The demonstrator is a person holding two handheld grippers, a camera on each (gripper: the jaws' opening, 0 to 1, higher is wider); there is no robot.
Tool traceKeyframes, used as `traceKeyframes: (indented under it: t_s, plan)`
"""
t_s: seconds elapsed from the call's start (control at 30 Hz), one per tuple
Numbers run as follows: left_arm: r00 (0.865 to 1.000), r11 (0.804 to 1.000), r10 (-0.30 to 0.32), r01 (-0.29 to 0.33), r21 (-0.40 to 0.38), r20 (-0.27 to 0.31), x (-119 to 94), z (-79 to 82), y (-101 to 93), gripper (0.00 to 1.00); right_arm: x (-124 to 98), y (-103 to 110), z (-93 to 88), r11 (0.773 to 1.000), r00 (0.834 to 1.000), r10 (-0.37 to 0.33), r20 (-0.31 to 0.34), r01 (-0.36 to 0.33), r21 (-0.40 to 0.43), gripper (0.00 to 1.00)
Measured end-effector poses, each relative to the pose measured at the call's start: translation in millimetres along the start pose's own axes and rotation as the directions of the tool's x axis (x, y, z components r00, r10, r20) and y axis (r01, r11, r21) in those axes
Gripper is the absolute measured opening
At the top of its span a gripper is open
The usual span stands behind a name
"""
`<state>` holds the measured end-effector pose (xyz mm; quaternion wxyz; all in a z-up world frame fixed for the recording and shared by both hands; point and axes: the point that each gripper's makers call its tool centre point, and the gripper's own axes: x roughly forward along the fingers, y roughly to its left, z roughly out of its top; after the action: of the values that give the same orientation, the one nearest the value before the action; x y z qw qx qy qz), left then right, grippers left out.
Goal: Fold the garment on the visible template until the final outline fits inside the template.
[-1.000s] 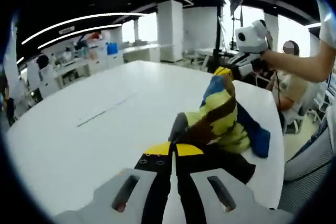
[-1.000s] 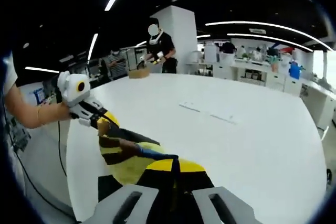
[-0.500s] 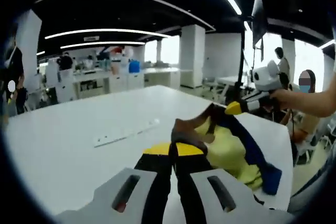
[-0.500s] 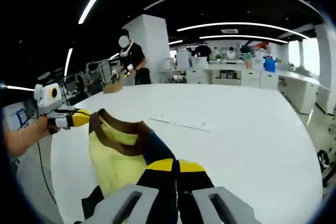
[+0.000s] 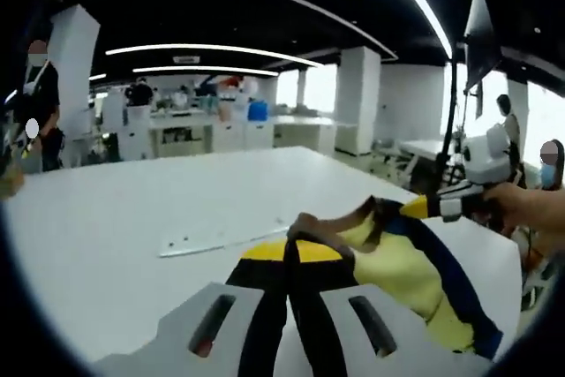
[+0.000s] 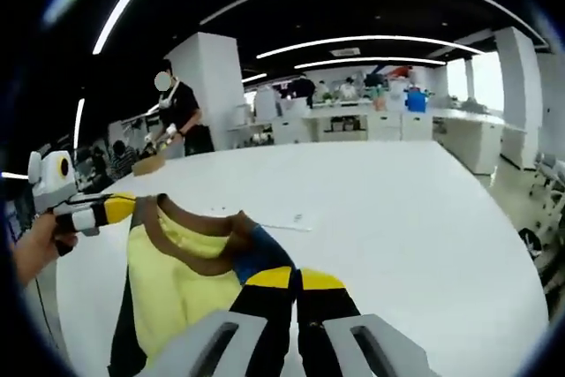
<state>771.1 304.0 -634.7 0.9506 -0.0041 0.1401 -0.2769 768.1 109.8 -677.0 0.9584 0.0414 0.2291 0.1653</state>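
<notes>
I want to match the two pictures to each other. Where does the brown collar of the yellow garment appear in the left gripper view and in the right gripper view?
Left gripper view: the brown collar lies centre, just above the left hand-held gripper, which pinches it.
Right gripper view: the brown collar lies left of centre, stretched between both hand-held grippers.
Shared landmark: the pale strip on the white table, beyond the garment.

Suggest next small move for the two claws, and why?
Probably lower both claws together and lay the shirt flat on the table. The left claw and right claw are each shut on a part of the collar, holding the shirt stretched between them above the table, so it hangs open, not yet spread. The template isn't clear; the pale strip may mark it.
</notes>
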Motion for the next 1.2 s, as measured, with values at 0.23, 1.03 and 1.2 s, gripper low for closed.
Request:
traceKeyframes:
  t_s: [0.23,1.03,1.2]
  plan:
    - [0.994,0.993,0.091,-0.096,-0.075,-0.067,34,-31.0,26.1,0.0,36,-15,-11.0,0.995,0.999,-0.035,-0.006,0.035,0.089,0.0]
    - [0.952,0.985,0.174,-0.163,0.063,-0.251,77,-89.8,55.1,0.05,84,-46,-62.0,0.979,0.981,-0.146,-0.131,0.162,0.125,0.0]
    - [0.961,0.985,0.171,-0.17,0.026,-0.215,66,-80.9,60.3,0.2,79,-39,-49.2,0.987,0.99,-0.098,-0.105,0.11,0.118,0.16]
